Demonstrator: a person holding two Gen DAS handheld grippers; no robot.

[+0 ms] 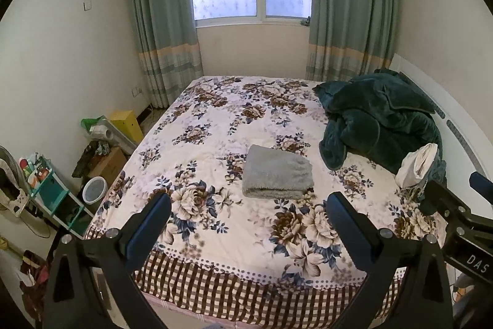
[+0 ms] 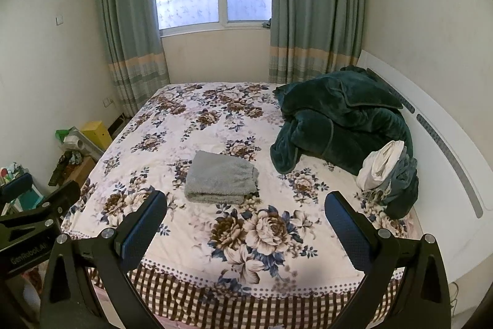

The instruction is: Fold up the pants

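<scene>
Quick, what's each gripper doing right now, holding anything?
Left gripper: open, holding nothing.
Right gripper: open, holding nothing; the folded grey pants lie on the bed.

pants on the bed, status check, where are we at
Left gripper open, empty. Right gripper open, empty. Grey pants folded flat on the bed, untouched. Green blanket heaped beside, not touching.

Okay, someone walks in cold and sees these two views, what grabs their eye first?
First the folded grey fleece pants, a neat rectangle alone in the middle of the floral bedspread. Next the dark green plush blanket, heaped against the white headboard on the right with a white garment bunched at its near end. Both the left gripper and right gripper hang open and empty above the near edge.
</scene>
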